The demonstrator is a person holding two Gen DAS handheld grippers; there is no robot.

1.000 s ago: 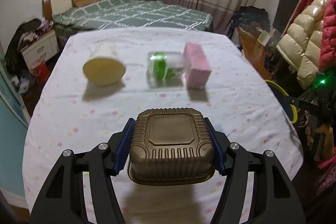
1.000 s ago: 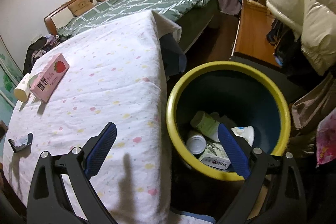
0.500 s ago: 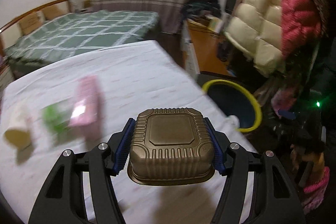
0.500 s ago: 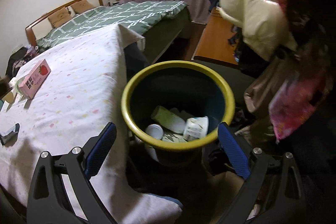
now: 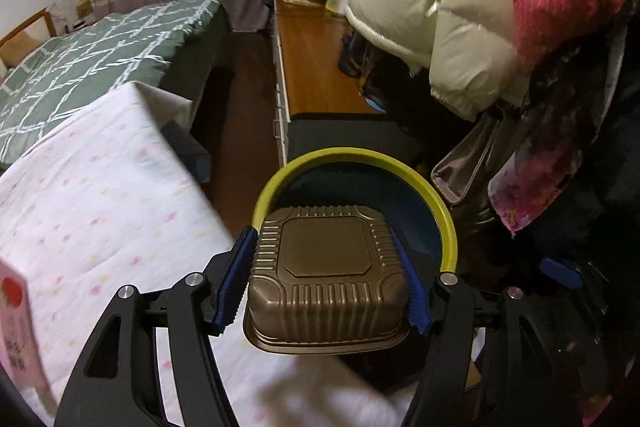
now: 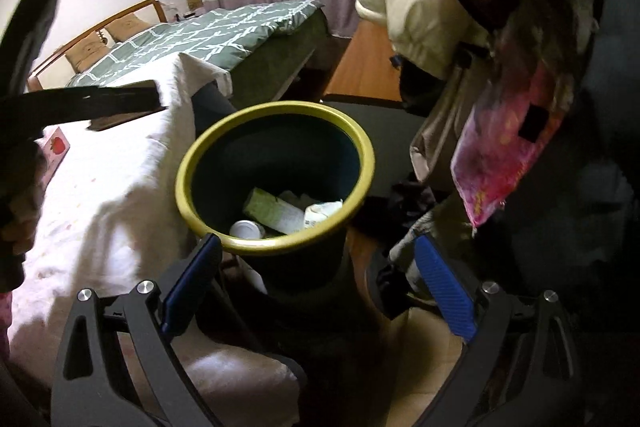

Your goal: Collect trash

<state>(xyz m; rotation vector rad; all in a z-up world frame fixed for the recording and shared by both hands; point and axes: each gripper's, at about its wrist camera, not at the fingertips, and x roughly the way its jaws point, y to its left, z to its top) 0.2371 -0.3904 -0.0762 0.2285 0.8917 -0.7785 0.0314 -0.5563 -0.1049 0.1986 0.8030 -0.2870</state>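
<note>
Our left gripper (image 5: 326,283) grips the brown tray (image 5: 326,275) between its jaws, the yellow-rimmed bin (image 5: 440,211) just beyond. Our right gripper (image 6: 316,283) gapes empty, bin (image 6: 276,247) ahead.

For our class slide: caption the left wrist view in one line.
Left gripper holds an upturned brown tray before the yellow-rimmed bin.
</note>
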